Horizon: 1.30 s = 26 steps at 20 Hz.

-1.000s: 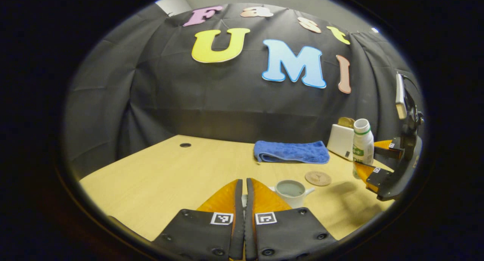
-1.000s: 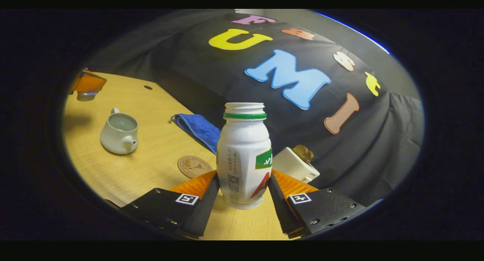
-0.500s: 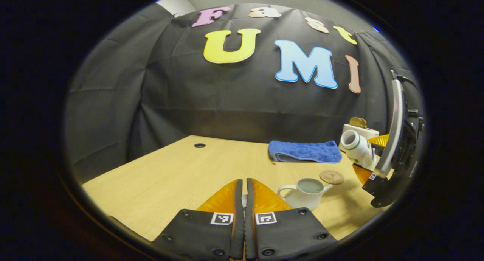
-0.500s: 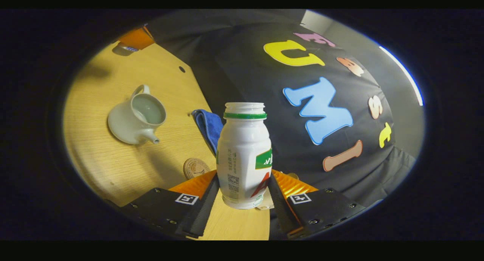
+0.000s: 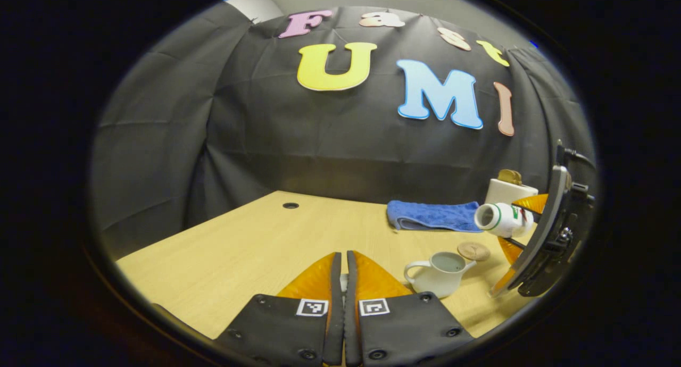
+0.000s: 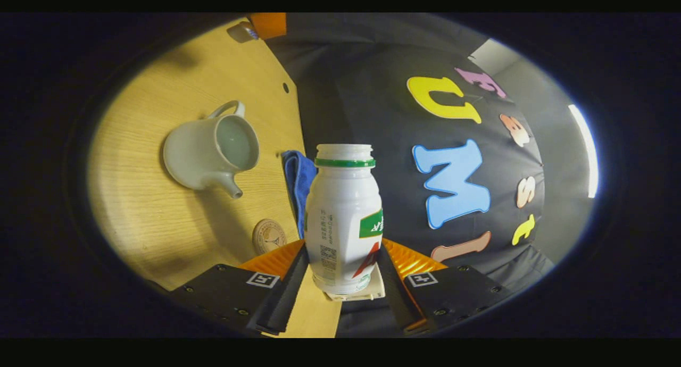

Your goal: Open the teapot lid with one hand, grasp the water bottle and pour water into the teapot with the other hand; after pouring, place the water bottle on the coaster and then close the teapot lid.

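lid: teapot (image 5: 439, 274) is open-topped, so the lid step looks done; I think the lid is pinched in my left gripper (image 5: 343, 282), since a pale bit shows between the tips, but too little shows to be sure.
left jaws: pressed almost together, near edge of the table (image 5: 239, 250), left of the teapot. Whether both fingers actually press on anything, I cannot tell.
right jaws: my right gripper (image 6: 343, 282) is clamped on the water bottle (image 6: 343, 218), one finger on each side of its lower body.
bottle: uncapped, off the table, tipped over nearly flat in the left gripper view (image 5: 500, 219), mouth pointing left toward the teapot, above and right of it.
pour: tilt in hand, but I see no stream at the mouth. The teapot interior (image 6: 237, 142) looks pale and glossy; water or glaze, cannot tell. Judge pouring as just starting or about to.
mouth vs pot: mouth seems short of the opening, to its right, so it likely needs to go further left before water goes in clean.
coaster: round coaster (image 5: 473, 251) sits bare just beyond the teapot, right of its spout; also at (image 6: 268, 236). Bottle not yet on it.
other stuff: blue cloth (image 5: 433, 217) and white box (image 5: 511, 190) at the far right, out of the way.
left to do: finish the pour, stand the bottle on the coaster, put the lid back.
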Each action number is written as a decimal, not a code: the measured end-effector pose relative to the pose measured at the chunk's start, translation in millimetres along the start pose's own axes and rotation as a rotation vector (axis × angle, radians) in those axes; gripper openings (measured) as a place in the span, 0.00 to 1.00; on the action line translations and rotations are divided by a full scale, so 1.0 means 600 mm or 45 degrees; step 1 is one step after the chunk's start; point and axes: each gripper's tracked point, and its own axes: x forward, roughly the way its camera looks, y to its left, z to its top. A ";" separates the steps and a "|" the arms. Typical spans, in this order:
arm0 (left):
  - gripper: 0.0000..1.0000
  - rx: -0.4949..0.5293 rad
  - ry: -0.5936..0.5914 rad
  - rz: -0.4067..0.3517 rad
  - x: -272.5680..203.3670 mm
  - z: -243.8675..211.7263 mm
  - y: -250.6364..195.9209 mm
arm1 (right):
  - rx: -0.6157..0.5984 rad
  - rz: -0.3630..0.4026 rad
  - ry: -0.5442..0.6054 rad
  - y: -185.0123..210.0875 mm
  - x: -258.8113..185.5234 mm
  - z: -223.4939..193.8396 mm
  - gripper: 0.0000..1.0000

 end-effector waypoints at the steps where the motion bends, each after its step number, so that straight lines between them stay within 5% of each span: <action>1: 0.07 -0.003 -0.001 0.003 0.000 0.001 0.004 | -0.024 -0.007 0.003 -0.002 0.000 -0.001 0.72; 26: 0.07 -0.022 -0.003 -0.014 -0.003 0.004 0.004 | -0.381 -0.099 -0.032 -0.065 0.005 0.022 0.72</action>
